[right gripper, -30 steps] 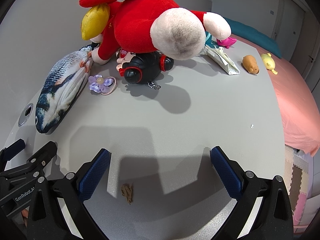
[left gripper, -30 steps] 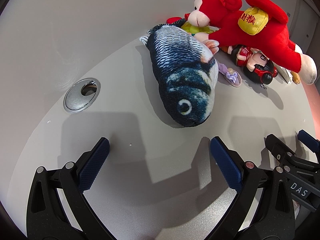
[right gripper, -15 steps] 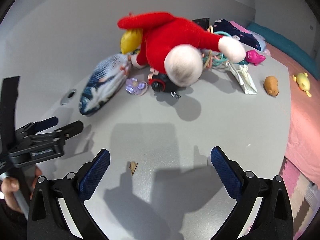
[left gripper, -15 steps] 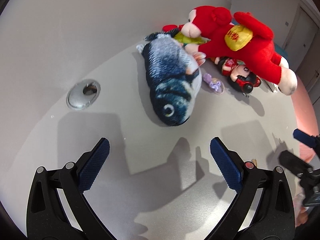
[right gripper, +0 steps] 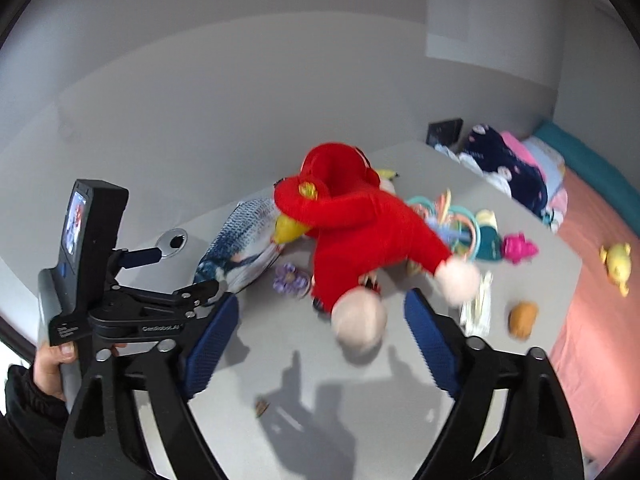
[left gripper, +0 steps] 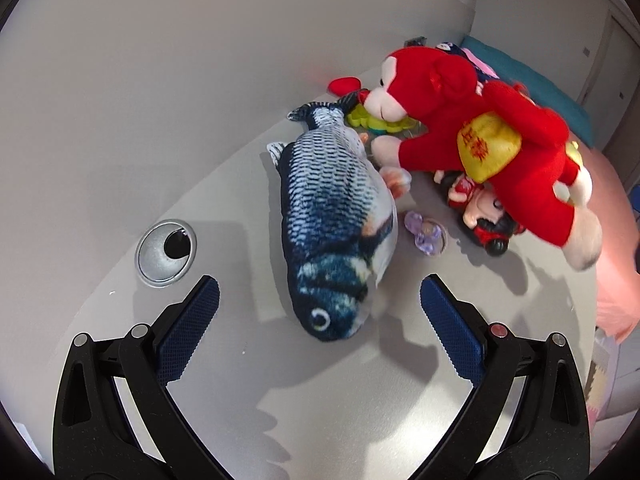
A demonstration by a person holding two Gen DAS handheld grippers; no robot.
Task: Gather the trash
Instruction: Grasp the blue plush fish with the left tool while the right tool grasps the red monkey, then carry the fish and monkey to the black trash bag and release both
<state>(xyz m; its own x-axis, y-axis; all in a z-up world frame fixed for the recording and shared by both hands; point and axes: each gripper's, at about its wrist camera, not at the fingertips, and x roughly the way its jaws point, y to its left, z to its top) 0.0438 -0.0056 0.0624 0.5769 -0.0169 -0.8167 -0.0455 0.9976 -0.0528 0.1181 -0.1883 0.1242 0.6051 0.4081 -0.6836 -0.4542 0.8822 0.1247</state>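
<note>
Two claws gape empty, right closing; fuzzy scaled fish plush (left gripper: pixel 336 216), crumpled brown scrap (right gripper: pixel 262 408).

Child's bedroom at home, grey desk (right gripper: pixel 360 380) strewn with plush toys (right gripper: pixel 360 232), pink bed (right gripper: pixel 600 300) alongside

Matt grey table (left gripper: pixel 360 400); plush fish (left gripper: pixel 336 232) and red monkey (left gripper: pixel 500 148); brushed-metal grommet (left gripper: pixel 160 256)
</note>
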